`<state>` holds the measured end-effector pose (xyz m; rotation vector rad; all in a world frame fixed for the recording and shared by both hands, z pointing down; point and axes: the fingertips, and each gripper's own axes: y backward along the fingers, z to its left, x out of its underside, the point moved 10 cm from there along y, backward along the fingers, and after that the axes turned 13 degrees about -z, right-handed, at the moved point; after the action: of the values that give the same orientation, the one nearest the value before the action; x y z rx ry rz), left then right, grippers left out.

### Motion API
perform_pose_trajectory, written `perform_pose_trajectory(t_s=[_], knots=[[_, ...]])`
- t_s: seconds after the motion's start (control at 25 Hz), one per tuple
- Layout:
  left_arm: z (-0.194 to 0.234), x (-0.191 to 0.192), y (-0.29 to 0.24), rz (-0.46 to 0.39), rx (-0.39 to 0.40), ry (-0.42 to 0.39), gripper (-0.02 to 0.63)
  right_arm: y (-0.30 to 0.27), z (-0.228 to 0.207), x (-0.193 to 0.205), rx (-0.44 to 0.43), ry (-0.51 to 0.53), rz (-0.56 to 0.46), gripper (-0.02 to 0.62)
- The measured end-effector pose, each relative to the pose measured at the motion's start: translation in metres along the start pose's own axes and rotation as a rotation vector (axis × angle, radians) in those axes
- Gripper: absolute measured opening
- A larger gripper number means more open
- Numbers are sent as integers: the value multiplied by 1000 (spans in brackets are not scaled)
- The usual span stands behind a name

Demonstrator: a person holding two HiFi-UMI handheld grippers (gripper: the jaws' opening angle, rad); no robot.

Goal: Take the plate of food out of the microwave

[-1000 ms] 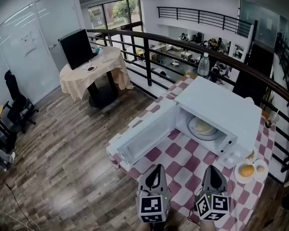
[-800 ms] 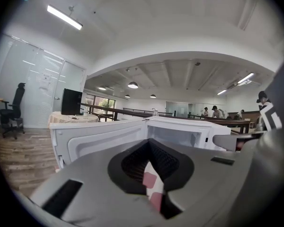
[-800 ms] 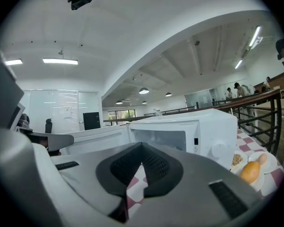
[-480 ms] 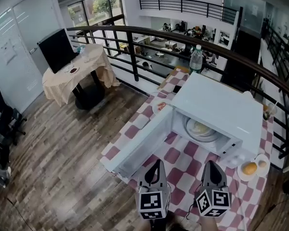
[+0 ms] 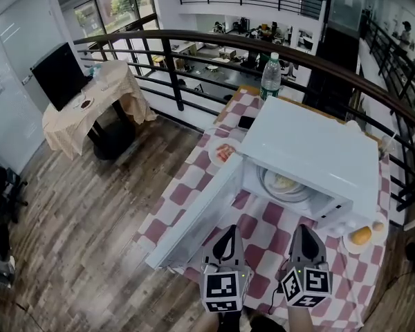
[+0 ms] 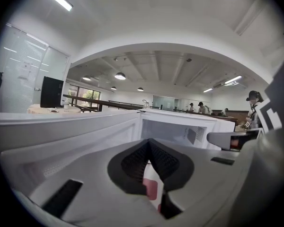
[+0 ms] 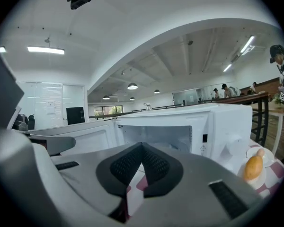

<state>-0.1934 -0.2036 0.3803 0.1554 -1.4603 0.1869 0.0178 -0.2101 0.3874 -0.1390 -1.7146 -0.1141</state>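
Observation:
A white microwave (image 5: 311, 151) stands on a red-and-white checked table (image 5: 263, 237), its door (image 5: 197, 216) swung wide open to the left. Inside the cavity lies a plate of pale food (image 5: 283, 183). My left gripper (image 5: 227, 235) and right gripper (image 5: 303, 235) hover side by side over the table's near edge, in front of the opening and apart from the plate. Both are shut with nothing between the pads. The open cavity (image 6: 173, 129) shows ahead in the left gripper view, and the cavity (image 7: 156, 136) also in the right gripper view.
A small plate with an orange food item (image 5: 362, 236) sits right of the microwave. A water bottle (image 5: 270, 76) and a plate of reddish food (image 5: 223, 153) stand behind and left of it. A black railing (image 5: 214, 40) runs behind the table. People stand in the background.
The head view has shifted forward and left, so the microwave and table sit lower and nearer the centre. Both grippers stay shut, in about the same place at the bottom of the view.

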Motion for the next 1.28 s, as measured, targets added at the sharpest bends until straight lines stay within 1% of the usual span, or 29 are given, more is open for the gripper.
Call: perform_pose_trajectory(t_s=[0.4, 0.64, 0.92, 1.12, 1.2, 1.28], knots=[[1, 12, -28, 29, 88, -6, 14, -23, 1, 8, 68, -36, 8, -9], [-5, 16, -40, 34, 134, -9, 14, -29, -6, 16, 109, -139, 27, -9], [-12, 25, -51, 48, 155, -9, 14, -36, -10, 27, 119, -252, 56, -9], [-16, 30, -59, 60, 138, -16, 14, -47, -19, 37, 118, -371, 94, -9], [-17, 32, -60, 65, 132, -19, 15, -50, -24, 42, 128, -444, 95, -9], [-19, 34, -62, 67, 126, -22, 14, -55, -30, 49, 134, -546, 94, -9]])
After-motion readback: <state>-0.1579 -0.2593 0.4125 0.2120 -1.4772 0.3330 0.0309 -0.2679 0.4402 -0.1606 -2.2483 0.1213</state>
